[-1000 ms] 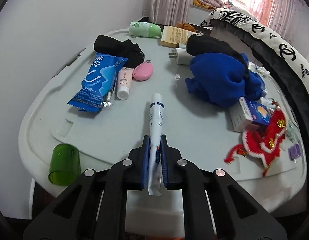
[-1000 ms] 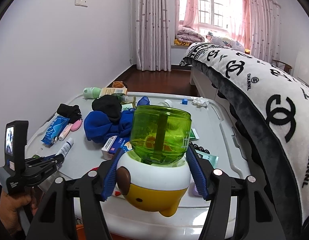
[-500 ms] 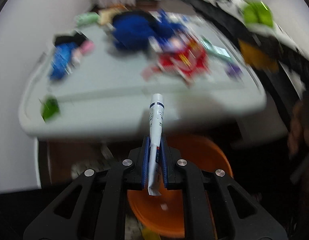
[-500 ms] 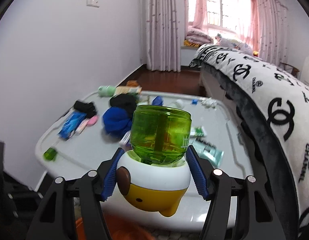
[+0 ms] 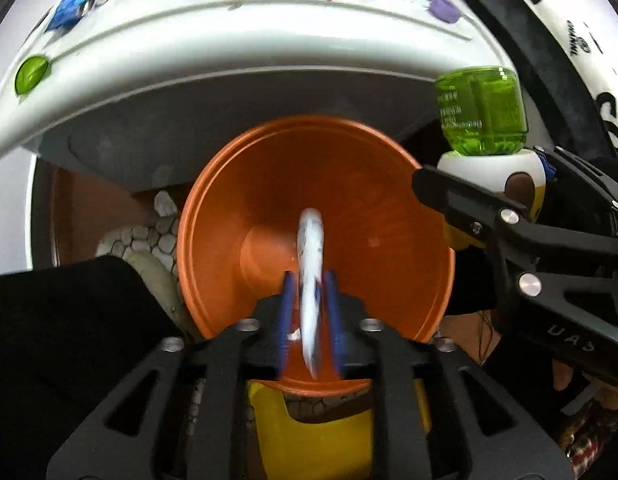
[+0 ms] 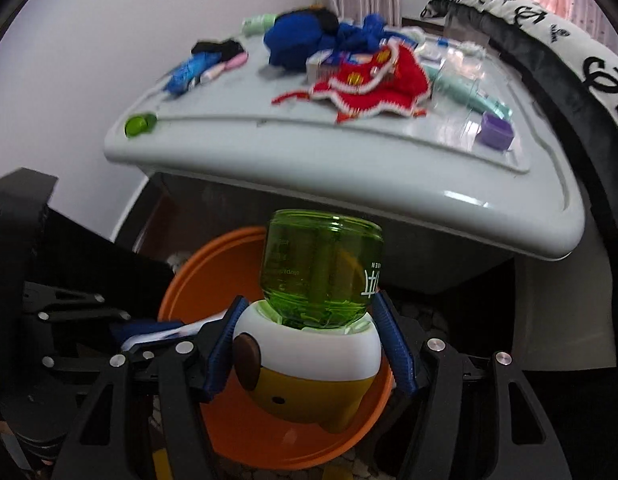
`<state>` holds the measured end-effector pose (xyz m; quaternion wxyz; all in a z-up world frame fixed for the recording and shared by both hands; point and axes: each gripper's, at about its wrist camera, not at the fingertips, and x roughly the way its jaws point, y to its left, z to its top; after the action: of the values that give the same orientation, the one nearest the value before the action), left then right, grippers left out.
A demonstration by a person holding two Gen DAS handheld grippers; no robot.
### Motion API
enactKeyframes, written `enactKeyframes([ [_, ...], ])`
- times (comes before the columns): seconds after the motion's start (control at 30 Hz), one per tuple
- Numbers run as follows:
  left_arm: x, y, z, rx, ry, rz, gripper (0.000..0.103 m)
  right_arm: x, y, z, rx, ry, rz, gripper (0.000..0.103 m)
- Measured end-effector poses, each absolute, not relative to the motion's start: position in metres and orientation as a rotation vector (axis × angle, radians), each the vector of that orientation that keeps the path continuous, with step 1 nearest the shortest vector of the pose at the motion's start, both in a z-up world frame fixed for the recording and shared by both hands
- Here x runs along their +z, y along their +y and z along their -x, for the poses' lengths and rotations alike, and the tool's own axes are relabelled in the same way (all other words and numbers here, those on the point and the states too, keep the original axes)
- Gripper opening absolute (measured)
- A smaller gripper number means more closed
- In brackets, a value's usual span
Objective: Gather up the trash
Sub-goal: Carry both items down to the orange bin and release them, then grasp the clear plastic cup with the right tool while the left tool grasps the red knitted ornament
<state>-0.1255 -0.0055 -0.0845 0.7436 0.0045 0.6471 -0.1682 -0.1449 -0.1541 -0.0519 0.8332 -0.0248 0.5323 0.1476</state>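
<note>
Orange basin [image 5: 349,184] below holds nothing yet; my left gripper [image 5: 309,312], jaws just opening, frees the white tube [image 5: 311,264]; my right gripper [image 6: 309,356] clamps the green-topped bottle [image 6: 321,276].

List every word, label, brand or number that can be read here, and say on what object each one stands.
"CHANEL", with interlocking C logos: on the black-and-white blanket.
"UAS", seen upside down: on the right gripper.
White print on the green bottle: too small and blurred to read.
Print on the white tube and the blue packet: blurred, unreadable.
</note>
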Motion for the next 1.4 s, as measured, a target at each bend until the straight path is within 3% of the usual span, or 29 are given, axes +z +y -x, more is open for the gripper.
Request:
enactKeyframes([
  [0.07,-0.085,-0.005,0.127,-0.330,1.420,-0.015,0.069,-0.056,-0.155,0.143,0.313,1.157,0.044,0.064],
  [0.1,-0.083,-0.003,0.128,-0.321,1.412,-0.015,0.070,-0.058,-0.155,0.142,0.316,1.169,0.038,0.063],
  [0.23,-0.081,-0.001,0.127,-0.316,1.400,-0.003,0.070,-0.051,-0.160,0.141,0.300,1.134,0.023,0.071],
  [0.37,-0.074,0.006,0.121,-0.296,1.374,0.027,0.070,-0.044,-0.174,0.137,0.281,1.105,-0.029,0.071],
  [0.6,-0.011,0.006,0.097,-0.273,1.056,-0.034,0.070,0.014,-0.211,0.097,0.169,0.936,-0.071,0.071],
  [0.73,0.005,-0.016,0.060,-0.293,0.951,-0.067,0.076,0.043,-0.220,0.047,0.100,0.861,-0.017,0.071],
  [1.07,-0.009,-0.049,0.023,-0.306,0.879,-0.084,0.076,-0.015,-0.213,-0.053,0.062,0.945,0.048,0.071],
  [1.23,-0.024,-0.042,0.017,-0.304,0.910,-0.066,0.076,-0.030,-0.218,-0.070,0.040,0.972,0.011,0.082],
  [1.37,-0.031,-0.037,0.012,-0.298,0.942,-0.035,0.076,-0.034,-0.216,-0.073,0.028,0.965,0.027,0.081],
  [1.4,-0.033,-0.035,0.010,-0.295,0.948,-0.024,0.076,-0.033,-0.214,-0.073,0.026,0.957,0.041,0.074],
])
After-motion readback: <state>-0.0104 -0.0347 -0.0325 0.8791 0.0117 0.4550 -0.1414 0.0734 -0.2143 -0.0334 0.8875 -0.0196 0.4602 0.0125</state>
